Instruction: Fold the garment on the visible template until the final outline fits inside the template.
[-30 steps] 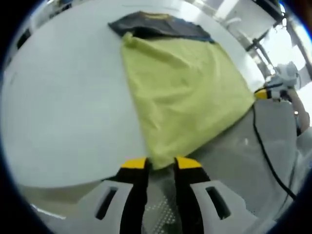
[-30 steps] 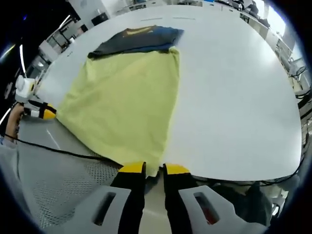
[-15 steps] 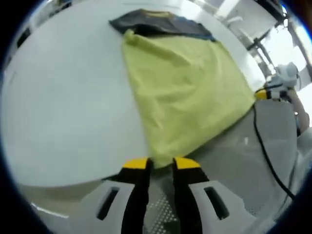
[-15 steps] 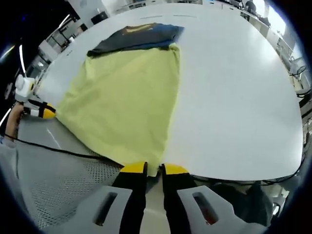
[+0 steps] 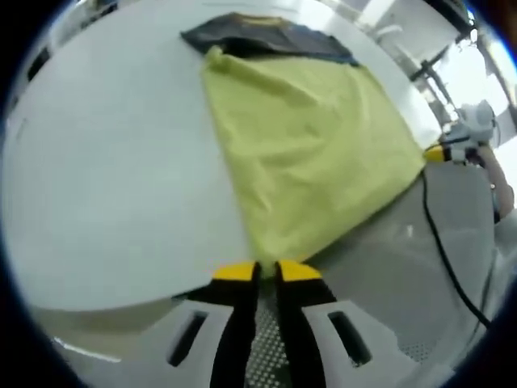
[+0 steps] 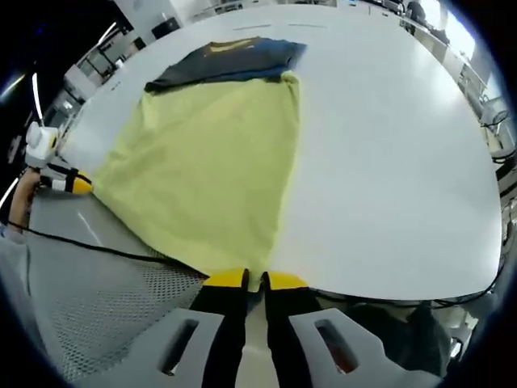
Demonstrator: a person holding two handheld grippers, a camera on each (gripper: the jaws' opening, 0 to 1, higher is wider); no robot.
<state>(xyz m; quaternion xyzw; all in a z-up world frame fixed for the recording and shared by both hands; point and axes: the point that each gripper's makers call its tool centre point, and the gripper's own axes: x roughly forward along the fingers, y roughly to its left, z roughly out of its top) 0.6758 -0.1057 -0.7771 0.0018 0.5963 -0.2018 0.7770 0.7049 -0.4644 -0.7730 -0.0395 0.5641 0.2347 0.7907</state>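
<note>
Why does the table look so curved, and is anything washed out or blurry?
Left gripper view: the fisheye lens bows the white table, the yellow garment looks soft, and bright light washes out the upper right. Right gripper view: same bowing, the garment sharper, glare at the top right.

No readable text, label, brand, number or sign on anything here
</note>
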